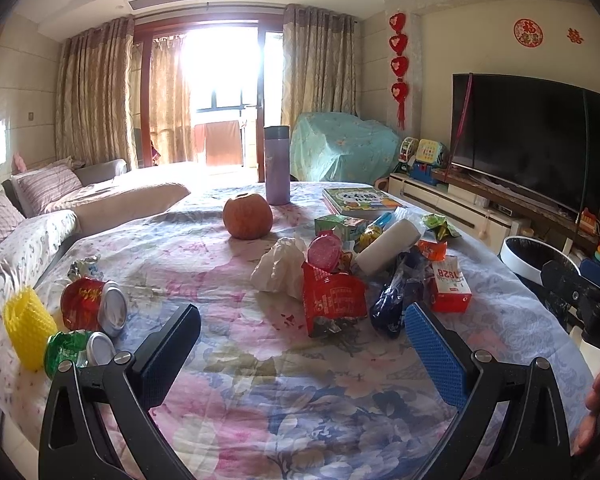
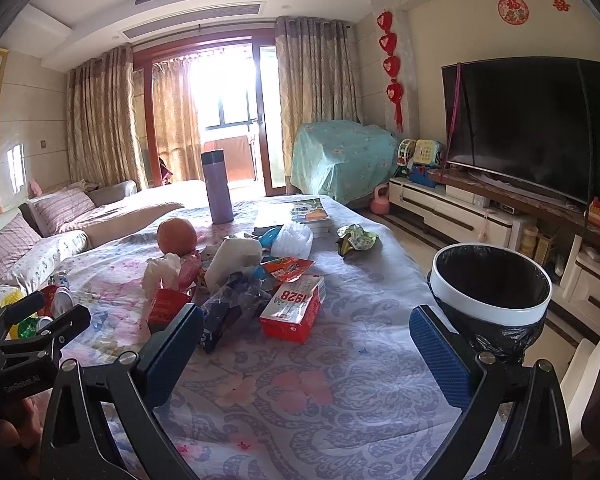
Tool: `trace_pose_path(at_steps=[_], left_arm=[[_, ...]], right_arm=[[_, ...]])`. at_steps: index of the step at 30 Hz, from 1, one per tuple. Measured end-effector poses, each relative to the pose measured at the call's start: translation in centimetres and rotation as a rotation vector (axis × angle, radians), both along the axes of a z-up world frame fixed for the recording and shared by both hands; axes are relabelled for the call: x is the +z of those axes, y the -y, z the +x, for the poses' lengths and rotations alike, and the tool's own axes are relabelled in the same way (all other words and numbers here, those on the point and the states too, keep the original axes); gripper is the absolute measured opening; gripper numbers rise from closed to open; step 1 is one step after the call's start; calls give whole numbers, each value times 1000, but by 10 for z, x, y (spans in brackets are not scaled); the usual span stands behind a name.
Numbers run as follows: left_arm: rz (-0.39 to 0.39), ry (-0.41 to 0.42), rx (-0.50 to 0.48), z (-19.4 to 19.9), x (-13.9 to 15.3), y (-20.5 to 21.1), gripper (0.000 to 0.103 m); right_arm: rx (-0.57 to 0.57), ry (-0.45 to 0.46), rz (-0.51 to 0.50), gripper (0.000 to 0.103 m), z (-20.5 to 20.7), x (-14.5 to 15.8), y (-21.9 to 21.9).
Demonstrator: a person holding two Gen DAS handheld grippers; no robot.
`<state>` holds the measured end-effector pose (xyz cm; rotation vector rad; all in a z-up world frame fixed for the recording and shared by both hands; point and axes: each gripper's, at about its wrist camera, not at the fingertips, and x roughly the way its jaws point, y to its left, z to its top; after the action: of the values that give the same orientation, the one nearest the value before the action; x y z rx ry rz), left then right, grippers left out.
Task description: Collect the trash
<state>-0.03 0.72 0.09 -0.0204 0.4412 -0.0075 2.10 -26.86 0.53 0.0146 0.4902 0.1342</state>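
Observation:
Trash lies in a heap on the floral tablecloth (image 1: 260,380): a red wrapper (image 1: 332,300), a crumpled white tissue (image 1: 278,266), a dark blue bag (image 1: 396,300), a red carton marked 1928 (image 2: 294,308), a white roll (image 1: 388,246). Two crushed cans, red (image 1: 88,306) and green (image 1: 76,350), rest at the left beside a yellow foam net (image 1: 26,326). A white bin with a black liner (image 2: 490,280) stands off the table's right edge. My left gripper (image 1: 302,334) is open just short of the red wrapper. My right gripper (image 2: 306,336) is open near the carton, holding nothing.
An orange fruit (image 1: 247,216), a purple flask (image 1: 277,166) and children's books (image 1: 360,200) sit farther back on the table. A green wrapper (image 2: 354,240) lies apart at the right. A sofa runs along the left, a TV (image 2: 528,128) and cabinet along the right.

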Motion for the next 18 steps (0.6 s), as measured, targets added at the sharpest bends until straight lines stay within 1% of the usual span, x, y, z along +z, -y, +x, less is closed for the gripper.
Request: trace_pose_path(at_steps=[18], left_arm=[[3, 3, -7, 1, 3, 1, 102]], right_arm=[[6, -13, 6, 103, 0, -1, 1]])
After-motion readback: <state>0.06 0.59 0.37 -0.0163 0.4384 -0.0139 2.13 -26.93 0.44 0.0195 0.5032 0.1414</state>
